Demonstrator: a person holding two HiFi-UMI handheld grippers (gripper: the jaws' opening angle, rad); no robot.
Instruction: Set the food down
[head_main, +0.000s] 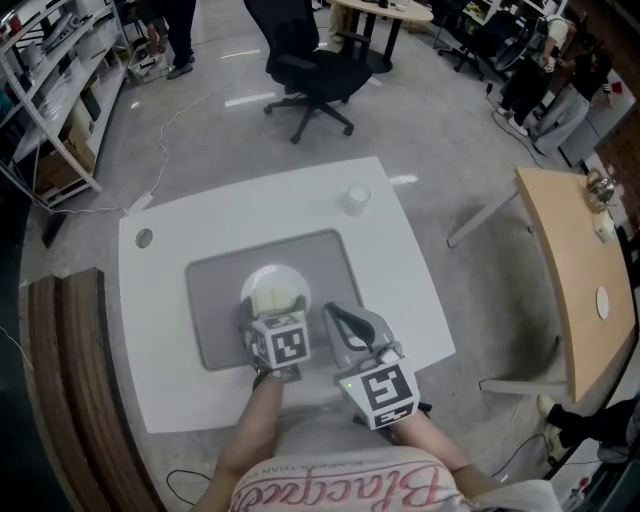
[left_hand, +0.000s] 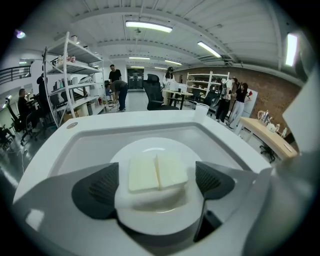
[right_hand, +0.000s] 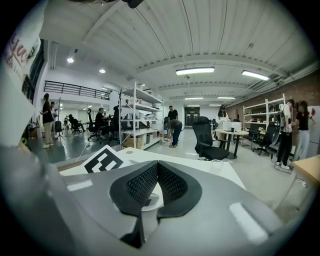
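Two pale square slabs of food (left_hand: 157, 171) lie side by side on a round white plate (left_hand: 150, 220), which rests on a grey mat (head_main: 220, 300) on the white table (head_main: 170, 390). My left gripper (left_hand: 152, 185) hangs low over the plate's near side, open, its dark pads (left_hand: 100, 187) standing off either side of the food with a gap at each. From the head view the food (head_main: 272, 298) shows just beyond the left gripper (head_main: 274, 308). To its right, my right gripper (head_main: 335, 315) is shut, its pads meeting at the tips with nothing between them (right_hand: 157, 172).
A small clear cup (head_main: 357, 198) stands near the table's far right corner. Beyond the table is a black office chair (head_main: 310, 70). A wooden table (head_main: 575, 270) stands to the right, metal shelves (head_main: 50, 90) at the far left, and a wooden bench (head_main: 70, 380) beside the table's left edge.
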